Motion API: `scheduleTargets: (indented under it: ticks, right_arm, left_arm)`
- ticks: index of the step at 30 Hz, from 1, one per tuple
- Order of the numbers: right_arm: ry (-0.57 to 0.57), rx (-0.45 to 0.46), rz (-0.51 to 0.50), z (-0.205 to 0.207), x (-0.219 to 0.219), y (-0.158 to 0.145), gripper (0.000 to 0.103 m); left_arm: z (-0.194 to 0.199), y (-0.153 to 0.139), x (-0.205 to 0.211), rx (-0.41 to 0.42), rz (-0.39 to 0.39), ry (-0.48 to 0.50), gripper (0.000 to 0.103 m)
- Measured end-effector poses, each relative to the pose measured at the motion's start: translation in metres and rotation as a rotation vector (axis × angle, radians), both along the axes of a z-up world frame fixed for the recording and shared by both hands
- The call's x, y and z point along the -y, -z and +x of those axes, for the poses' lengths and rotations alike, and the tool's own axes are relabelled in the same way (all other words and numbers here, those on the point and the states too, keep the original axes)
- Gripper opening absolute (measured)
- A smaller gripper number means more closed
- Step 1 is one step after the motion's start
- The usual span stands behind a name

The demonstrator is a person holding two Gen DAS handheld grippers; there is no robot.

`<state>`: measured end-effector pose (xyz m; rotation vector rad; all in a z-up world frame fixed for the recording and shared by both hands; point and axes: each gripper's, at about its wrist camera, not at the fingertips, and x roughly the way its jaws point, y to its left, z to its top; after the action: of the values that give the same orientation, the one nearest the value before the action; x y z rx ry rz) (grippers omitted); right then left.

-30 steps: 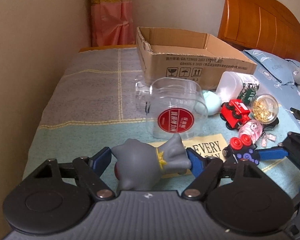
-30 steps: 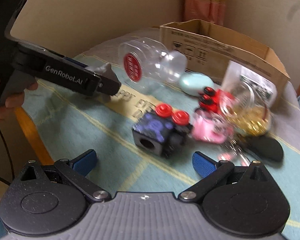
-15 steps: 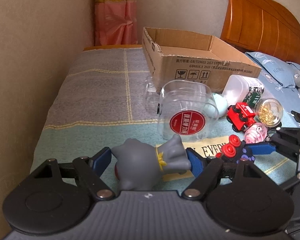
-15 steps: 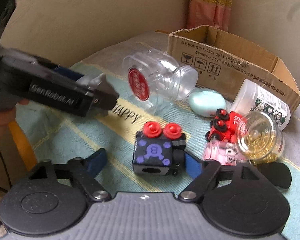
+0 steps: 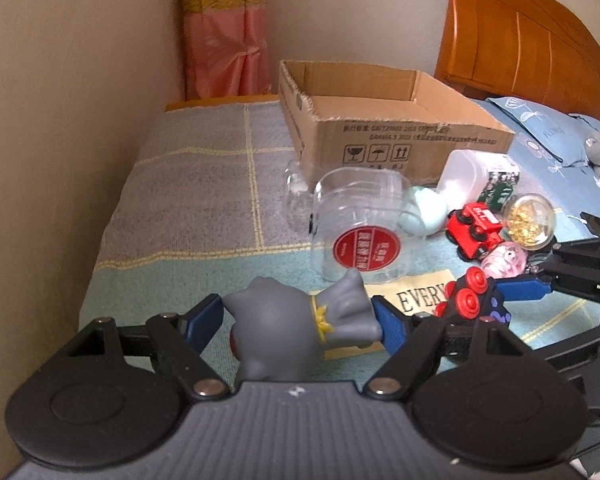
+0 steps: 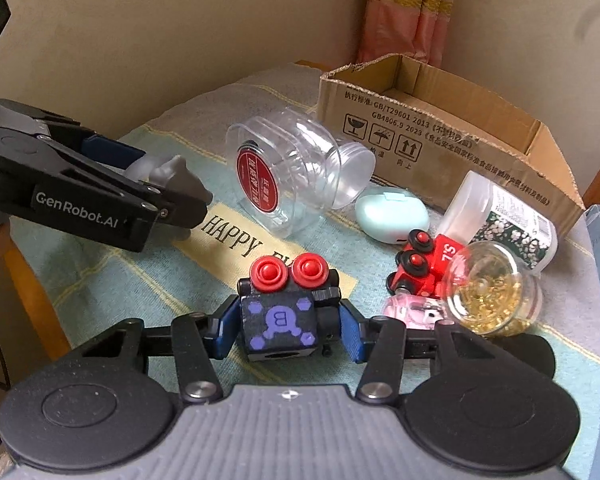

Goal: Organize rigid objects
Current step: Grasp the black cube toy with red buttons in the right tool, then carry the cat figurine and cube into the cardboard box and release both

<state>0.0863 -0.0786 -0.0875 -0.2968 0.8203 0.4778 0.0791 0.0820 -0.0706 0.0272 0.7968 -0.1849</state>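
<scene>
The left tongs pinch a grey toy figure above the blanket. The right tongs, just closed, clamp the black toy block. Behind lie a clear jar, a red train and the open cardboard box.

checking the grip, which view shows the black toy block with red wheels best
The right wrist view: the black toy block sits centred between the right gripper fingers, purple pattern and both red wheels clear. The left wrist view shows it only small, partly hidden behind the left gripper.
</scene>
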Motion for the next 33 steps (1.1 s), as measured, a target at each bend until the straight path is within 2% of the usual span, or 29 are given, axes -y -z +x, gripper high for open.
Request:
scheduleTargets:
  ticks: [9,18,24,33]
  right_arm:
    - [-0.048,0.044,0.054,-0.015,0.023,-0.048,0.056]
    - [-0.037,0.130,0.070,-0.004,0.057,-0.096,0.056]
    - [0.001,0.130,0.086,0.027,0.080,-0.114,0.056]
    - [0.067,0.135,0.075,0.090,0.100,-0.125,0.056]
  left_arm:
    - [-0.005,-0.043,0.012,0.041,-0.004,0.056,0.079]
    - [0.027,-0.076,0.036,0.059,0.021,0.097,0.079]
    - [0.064,-0.095,0.053,0.077,0.039,0.135,0.079]
    - [0.138,-0.103,0.075,0.062,0.071,0.168,0.079]
